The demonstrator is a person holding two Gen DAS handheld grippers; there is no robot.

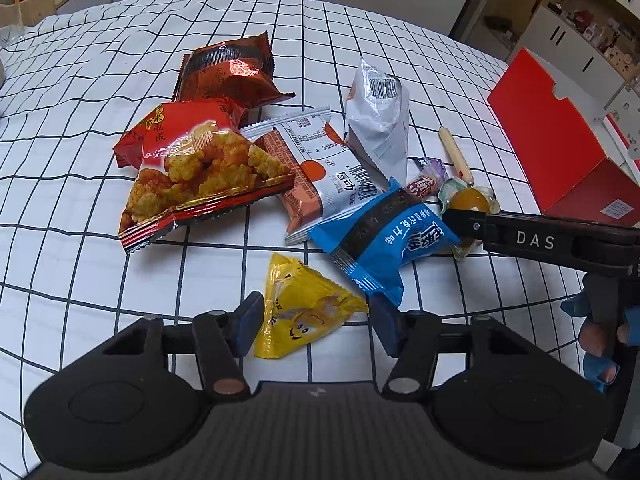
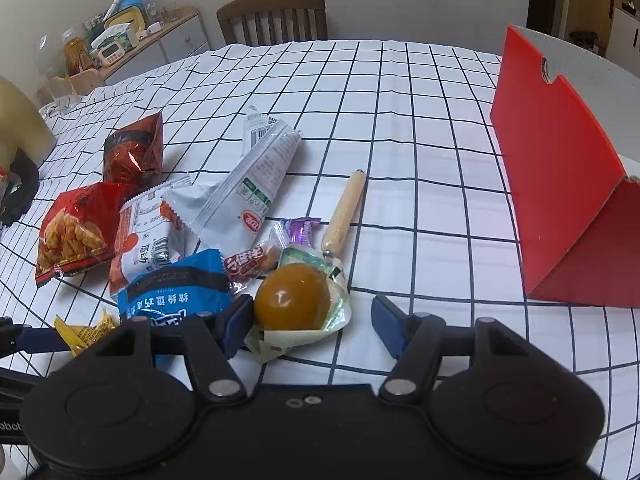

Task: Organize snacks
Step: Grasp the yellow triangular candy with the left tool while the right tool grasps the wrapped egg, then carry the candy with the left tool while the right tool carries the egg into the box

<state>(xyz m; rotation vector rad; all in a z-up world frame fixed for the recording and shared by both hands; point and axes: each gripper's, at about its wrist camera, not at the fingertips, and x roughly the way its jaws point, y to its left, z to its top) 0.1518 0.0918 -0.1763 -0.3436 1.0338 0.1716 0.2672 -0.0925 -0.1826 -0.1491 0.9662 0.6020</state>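
A pile of snacks lies on the checked tablecloth (image 1: 80,80). My left gripper (image 1: 312,322) is open, its fingers on either side of a yellow triangular packet (image 1: 304,312). My right gripper (image 2: 314,322) is open around a packaged brown egg (image 2: 292,296), which also shows in the left wrist view (image 1: 468,200) under the right gripper's finger. Beside them lie a blue packet (image 1: 384,236), a white-orange packet (image 1: 316,168), a red rice-cracker bag (image 1: 200,172), a dark red bag (image 1: 232,72), a grey-white pouch (image 1: 380,116), a sausage stick (image 2: 344,208) and small candies (image 2: 256,260).
An open red box (image 2: 560,184) stands at the right of the table, also in the left wrist view (image 1: 560,140). A wooden chair (image 2: 272,16) stands at the far edge. A cluttered side cabinet (image 2: 132,40) is at the back left.
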